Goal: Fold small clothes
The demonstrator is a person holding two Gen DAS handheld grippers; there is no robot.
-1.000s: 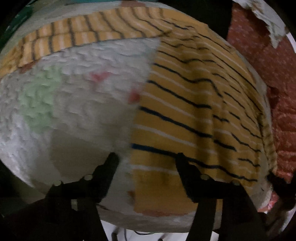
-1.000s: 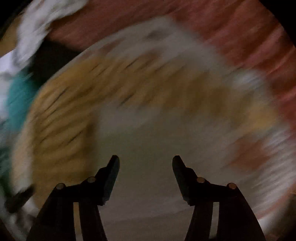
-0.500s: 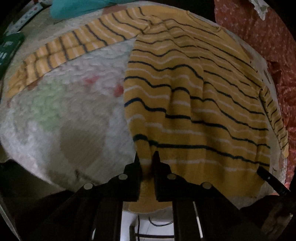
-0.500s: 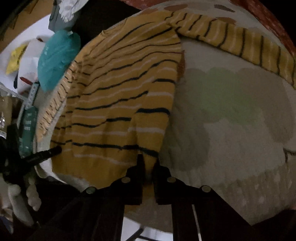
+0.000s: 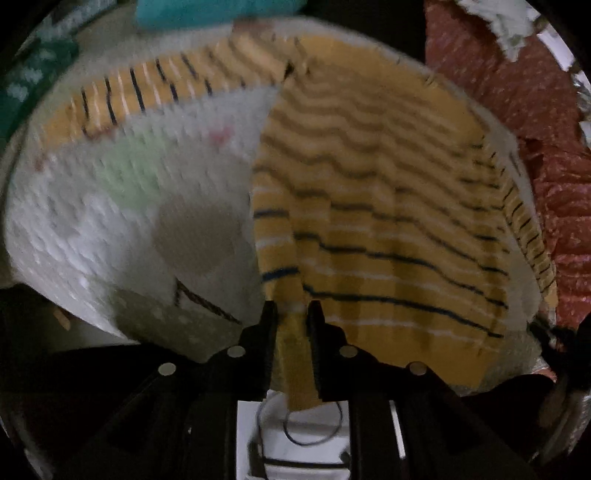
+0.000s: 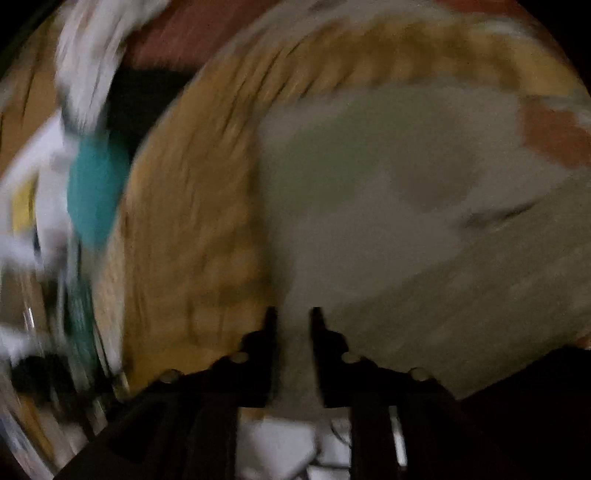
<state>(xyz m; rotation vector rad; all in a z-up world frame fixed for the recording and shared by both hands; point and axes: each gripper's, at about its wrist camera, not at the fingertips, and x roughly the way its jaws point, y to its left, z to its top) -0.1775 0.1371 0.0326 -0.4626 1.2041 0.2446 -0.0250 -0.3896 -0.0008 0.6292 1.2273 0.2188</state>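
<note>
A yellow sweater [image 5: 373,206] with dark and white stripes lies spread on a pale textured mat [image 5: 122,206], one sleeve [image 5: 173,88] stretched to the left. My left gripper [image 5: 291,314] is shut on the sweater's bottom left corner, and cloth hangs between the fingers. In the blurred right wrist view the sweater [image 6: 192,206] lies left of the mat [image 6: 406,221]. My right gripper [image 6: 291,317] has its fingers close together at the sweater's hem; the blur hides whether cloth is between them.
A teal cloth [image 5: 218,11] lies beyond the mat's far edge and shows in the right wrist view [image 6: 96,184]. Red patterned fabric [image 5: 524,122] borders the mat on the right. The mat's near edge overhangs a dark drop, with white things below [image 5: 295,435].
Both grippers went from wide open to closed on the sweater's bottom corners half a second ago. Since then both views have shifted and blurred, and the left-hand corner is lifted and pulled toward me.
</note>
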